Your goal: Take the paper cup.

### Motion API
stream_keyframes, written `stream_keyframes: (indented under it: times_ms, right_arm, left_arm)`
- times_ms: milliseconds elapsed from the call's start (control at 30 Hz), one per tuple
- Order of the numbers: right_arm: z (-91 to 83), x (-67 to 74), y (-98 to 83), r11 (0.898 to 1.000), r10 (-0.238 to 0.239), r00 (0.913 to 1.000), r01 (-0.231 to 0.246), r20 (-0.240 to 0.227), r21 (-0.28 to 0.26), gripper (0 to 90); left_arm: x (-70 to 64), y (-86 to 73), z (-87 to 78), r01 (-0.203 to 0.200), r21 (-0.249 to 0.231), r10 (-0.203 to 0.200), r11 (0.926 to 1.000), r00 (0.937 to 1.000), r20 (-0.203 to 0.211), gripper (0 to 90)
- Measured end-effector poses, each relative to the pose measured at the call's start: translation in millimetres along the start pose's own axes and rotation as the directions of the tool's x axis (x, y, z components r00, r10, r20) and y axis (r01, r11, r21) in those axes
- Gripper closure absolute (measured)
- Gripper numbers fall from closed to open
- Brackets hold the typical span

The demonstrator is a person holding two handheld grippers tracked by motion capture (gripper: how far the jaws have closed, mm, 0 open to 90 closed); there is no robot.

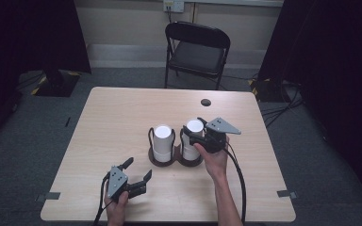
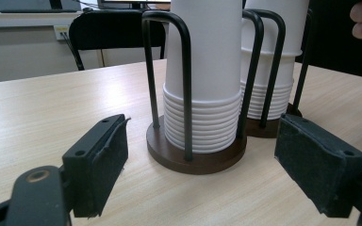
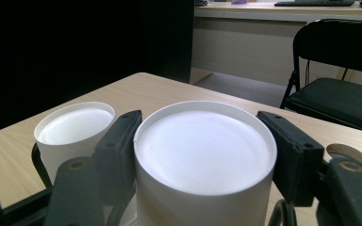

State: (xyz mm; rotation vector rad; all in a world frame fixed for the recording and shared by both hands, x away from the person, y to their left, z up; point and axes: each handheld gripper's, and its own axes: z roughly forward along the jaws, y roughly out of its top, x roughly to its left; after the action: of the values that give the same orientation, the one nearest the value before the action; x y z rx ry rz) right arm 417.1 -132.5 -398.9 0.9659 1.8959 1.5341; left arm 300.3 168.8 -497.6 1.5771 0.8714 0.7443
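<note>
Now closing right gripper (image 1: 197, 132) around top cup of right stack (image 1: 192, 140); fingers (image 3: 118, 146) flanking the inverted cup's upper wall on both sides, apparently touching, firm squeeze not confirmable. Both stacks sitting upside down in a dark two-post holder (image 1: 176, 160) at mid desk (image 1: 122, 113), left stack (image 1: 162, 142) just beside right one. Left gripper (image 1: 139, 170) hovering near and to the left, fingers (image 2: 99, 160) spread wide, holding nothing, aimed at holder base (image 2: 195, 157).

Judging step in hand as lifting one cup off right stack. Doing it well:
- pinching lightly, since thin paper wall probably buckling under hard squeeze;
- pulling straight up between wire loops (image 2: 186, 84), avoiding tilt against them;
- watching for nested cups rising together;
- bringing left gripper onto holder base or lower stack if whole holder starts lifting.

Risk: holder tipping toward left stack under sideways pull.
</note>
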Motion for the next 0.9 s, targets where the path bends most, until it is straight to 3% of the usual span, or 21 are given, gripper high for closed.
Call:
stream_keyframes:
  times_ms: [900]
  right_arm:
    - [-10.0,-2.1,23.4,0.999,0.024,0.9997,-0.024,0.005,-0.028,34.7]
  left_arm:
    - [-1.2,0.3,0.5,-0.003,0.005,0.003,1.0,0.9998,-0.021,16.1]
